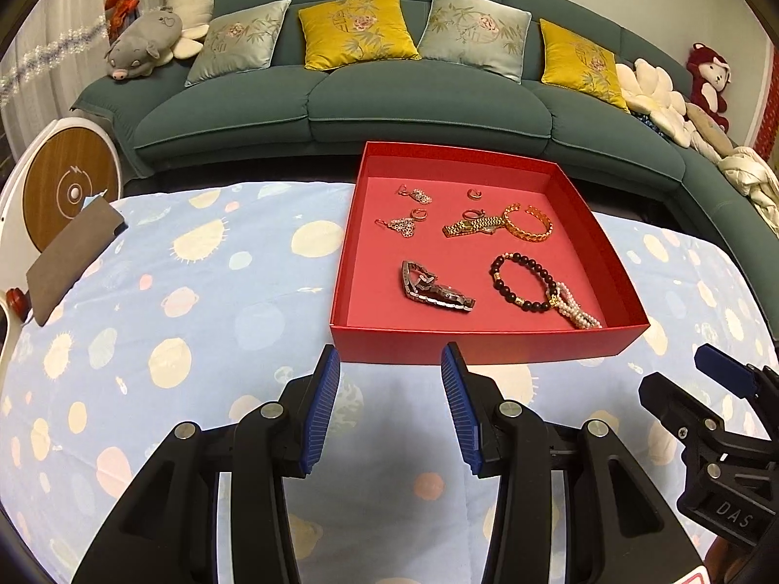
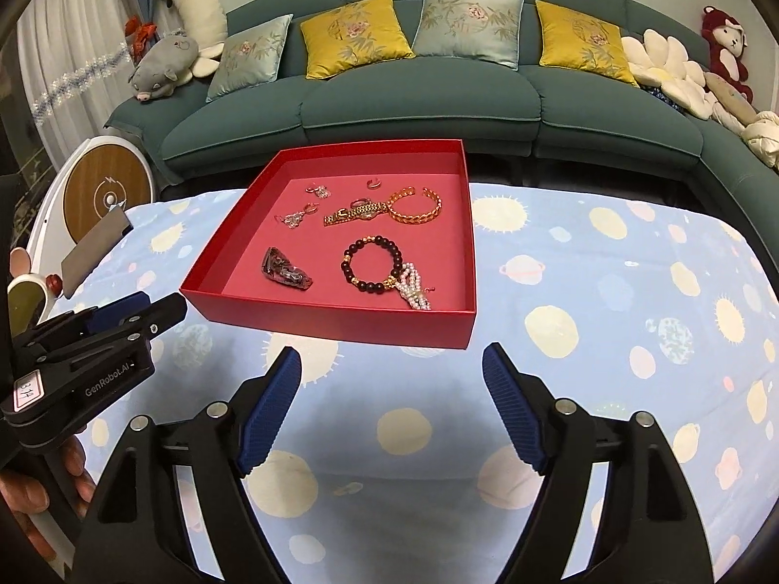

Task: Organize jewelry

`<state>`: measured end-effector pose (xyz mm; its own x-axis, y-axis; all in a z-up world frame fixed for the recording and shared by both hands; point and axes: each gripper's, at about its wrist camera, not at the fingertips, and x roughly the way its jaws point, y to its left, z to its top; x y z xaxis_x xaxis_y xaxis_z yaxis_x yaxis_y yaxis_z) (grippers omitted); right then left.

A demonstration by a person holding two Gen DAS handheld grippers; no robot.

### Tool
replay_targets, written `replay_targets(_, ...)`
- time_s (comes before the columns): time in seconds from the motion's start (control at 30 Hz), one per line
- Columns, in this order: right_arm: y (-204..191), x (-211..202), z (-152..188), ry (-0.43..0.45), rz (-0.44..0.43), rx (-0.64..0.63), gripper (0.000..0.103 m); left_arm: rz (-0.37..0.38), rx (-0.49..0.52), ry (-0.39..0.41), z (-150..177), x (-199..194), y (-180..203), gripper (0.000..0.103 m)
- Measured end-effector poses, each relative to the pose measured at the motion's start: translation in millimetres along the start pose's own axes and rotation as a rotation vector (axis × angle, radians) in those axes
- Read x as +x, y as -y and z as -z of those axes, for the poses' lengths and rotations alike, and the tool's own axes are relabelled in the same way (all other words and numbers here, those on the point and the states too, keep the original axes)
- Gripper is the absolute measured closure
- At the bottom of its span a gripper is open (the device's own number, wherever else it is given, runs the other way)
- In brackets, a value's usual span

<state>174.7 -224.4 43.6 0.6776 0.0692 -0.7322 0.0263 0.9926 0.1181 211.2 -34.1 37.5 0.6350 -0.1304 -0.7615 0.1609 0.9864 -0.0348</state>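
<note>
Left tongs (image 1: 389, 365): level above the tabletop (image 1: 170, 340), blue pads spread apart, nothing between them; aimed at the near wall of the tray. Seen from the right wrist view they enter at the left edge (image 2: 141, 309), held in a hand (image 2: 53, 482)

Right tongs (image 2: 392, 365): level, just beside the left pair, pads spread wider, nothing between them; also facing the tray's near wall

Red tray (image 1: 487, 343): shallow, open-topped, on the planet-print cloth, just ahead of both tongs and apart from them. Contents, all lying flat on the tray floor:
- dark metal watch (image 1: 435, 289), nearest the left tongs
- dark bead bracelet (image 1: 523, 280), near side, directly ahead of the right tongs, touching a pearl bracelet (image 1: 579, 309) beside the near wall
- gold watch (image 1: 472, 226), middle, touching a gold cuff bangle (image 1: 528, 224) on its right
- flower drop earrings, one (image 1: 401, 228) and another (image 1: 418, 193), far left
- small ring (image 1: 473, 193), far side; small hoop (image 1: 419, 214) by the nearer earring

Brown flat card (image 1: 73, 258): far left of the left tongs, at the tabletop edge
</note>
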Motion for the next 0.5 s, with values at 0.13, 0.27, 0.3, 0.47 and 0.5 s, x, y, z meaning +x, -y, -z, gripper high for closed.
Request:
replay_targets(0.13,3,2,0,-0.001,0.014,0.006,0.026,-0.003,0.003,0.003,1,2,2,0.054)
replay_targets(0.27,5,2,0,0.01,0.038,0.01,0.024,0.007,-0.01,0.008,3,1,0,0.045)
replay_targets(0.3,6,2,-1,0.014,0.044,0.01,0.024,0.0,-0.007,0.012,3,0,0,0.041)
replay_targets(0.47,5,5,2,0.014,0.06,0.021,0.018,-0.027,-0.031,0.041,3,-7,-3,0.031)
replay_targets(0.5,4,5,2,0.014,0.057,0.022,0.018,-0.025,-0.034,0.047,3,-9,-3,0.03)
